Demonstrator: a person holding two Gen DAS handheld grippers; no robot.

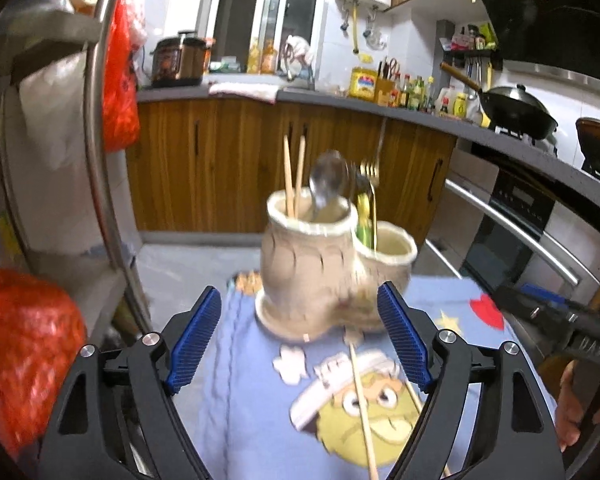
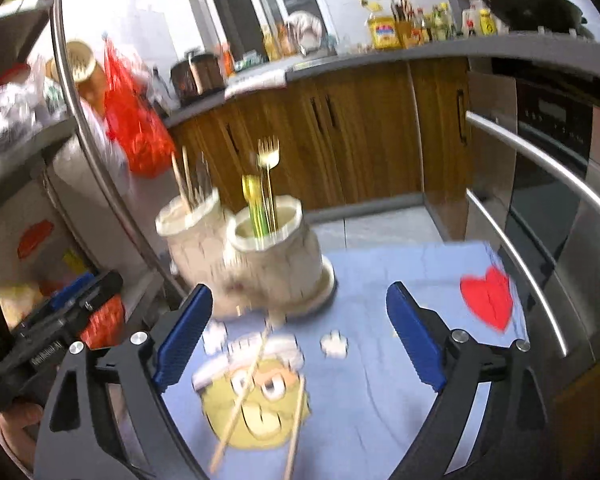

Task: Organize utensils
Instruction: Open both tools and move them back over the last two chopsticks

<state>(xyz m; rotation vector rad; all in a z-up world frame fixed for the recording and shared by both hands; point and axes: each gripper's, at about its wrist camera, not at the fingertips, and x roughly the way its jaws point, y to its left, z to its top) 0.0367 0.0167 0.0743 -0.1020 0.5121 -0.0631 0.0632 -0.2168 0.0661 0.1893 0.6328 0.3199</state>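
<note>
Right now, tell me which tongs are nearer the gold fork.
Right. The right tongs sit open just short of the shorter pot holding the gold fork; the left tongs sit off to its left with the taller pot between.

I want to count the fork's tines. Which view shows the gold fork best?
The right wrist view: the gold fork stands clear above its pot, tines separate. In the left wrist view the fork is smaller, beside the spoon.
</note>
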